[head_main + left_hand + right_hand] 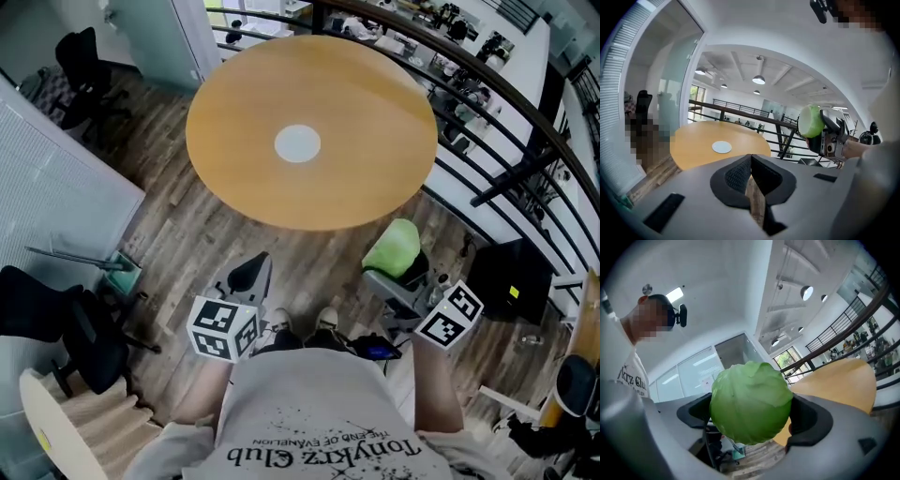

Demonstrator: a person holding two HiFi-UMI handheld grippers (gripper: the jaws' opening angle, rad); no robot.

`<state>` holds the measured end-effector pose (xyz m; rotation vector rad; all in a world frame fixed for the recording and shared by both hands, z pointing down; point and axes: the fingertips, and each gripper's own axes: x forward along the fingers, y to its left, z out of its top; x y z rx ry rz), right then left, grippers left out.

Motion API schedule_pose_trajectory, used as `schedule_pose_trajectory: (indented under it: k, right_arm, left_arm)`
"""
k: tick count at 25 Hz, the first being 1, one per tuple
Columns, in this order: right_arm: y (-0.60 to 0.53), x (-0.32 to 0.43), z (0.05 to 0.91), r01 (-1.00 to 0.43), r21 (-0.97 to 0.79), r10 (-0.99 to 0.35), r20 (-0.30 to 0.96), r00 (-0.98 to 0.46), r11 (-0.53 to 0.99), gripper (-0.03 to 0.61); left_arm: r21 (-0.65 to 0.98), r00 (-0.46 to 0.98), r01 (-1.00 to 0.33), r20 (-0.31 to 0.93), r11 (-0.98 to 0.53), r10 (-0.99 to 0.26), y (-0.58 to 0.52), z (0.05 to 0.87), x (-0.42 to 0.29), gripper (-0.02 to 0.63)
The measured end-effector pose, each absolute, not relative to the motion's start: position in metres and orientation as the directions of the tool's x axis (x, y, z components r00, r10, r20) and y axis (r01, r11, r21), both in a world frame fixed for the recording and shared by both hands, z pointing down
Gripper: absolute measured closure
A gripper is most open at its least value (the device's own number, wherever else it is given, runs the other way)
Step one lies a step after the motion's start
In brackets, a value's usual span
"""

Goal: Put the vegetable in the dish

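While the right hand-held gripper (752, 414) grasps a cabbage (750, 401), the left (750, 176) clenched, a dish (297, 143) centres the table (375, 173).

Matt wooden table (375, 141), smooth-leaved cabbage (750, 401)

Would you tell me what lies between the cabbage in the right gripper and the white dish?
In the head view, only bare table and wood floor separate the cabbage from the dish.
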<state>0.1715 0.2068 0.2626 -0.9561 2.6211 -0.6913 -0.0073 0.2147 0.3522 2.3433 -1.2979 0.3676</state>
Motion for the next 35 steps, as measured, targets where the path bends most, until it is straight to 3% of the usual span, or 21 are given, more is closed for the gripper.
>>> schedule_pose_trajectory:
  k: [5, 12, 35]
  right_arm:
    - [0.216, 0.166, 0.277, -0.619, -0.398, -0.670, 0.015, -0.742, 0.677, 0.106]
    - [0.219, 0.152, 0.293, -0.637, -0.331, -0.647, 0.095, -0.757, 0.697, 0.106]
    - [0.211, 0.108, 0.300, -0.762, -0.277, -0.739, 0.203, -0.642, 0.586, 0.106]
  left_arm:
    - [0.232, 0.521, -0.853, 0.430, -0.467, -0.737, 0.221, 0.352, 0.001, 0.591]
    - [0.218, 0.486, -0.873, 0.430, -0.435, -0.761, 0.218, 0.349, -0.004, 0.591]
    - [0.245, 0.549, -0.836, 0.400, -0.492, -0.734, 0.216, 0.348, -0.072, 0.591]
